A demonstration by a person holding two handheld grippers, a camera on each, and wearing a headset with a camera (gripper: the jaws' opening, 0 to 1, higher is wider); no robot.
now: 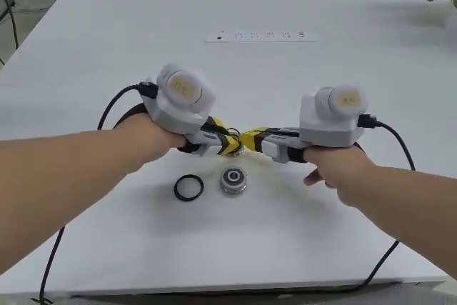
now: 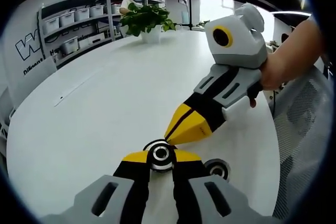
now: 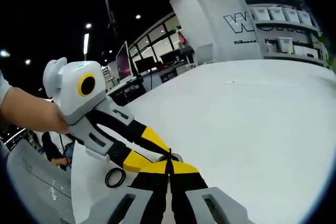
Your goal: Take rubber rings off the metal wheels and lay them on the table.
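Black rubber ring lies flat on the white table, just beside the loose wheel and apart from it, on the side of the person's left arm. That loose wheel rests on its face with its bearing hub turned up.

Above the loose wheel and slightly beyond it, clear of the table, the two grippers meet tip to tip. The left gripper has its jaws clamped on a second, held wheel, one yellow tip on each side of the rim, the hub facing its camera. The right gripper comes in from the far side of the loose wheel with its jaws pressed together, the tips touching the edge of the held wheel. Whether any rubber is caught between them is too small to tell.

Black cables trail from both grippers toward the near table edge, one on each side of the loose wheel.

Well beyond the loose wheel, a white power strip lies on the table. Farther off again, a white pot holds a leafy green plant. On wall shelves past it stand pale bins, and their contents cannot be made out.
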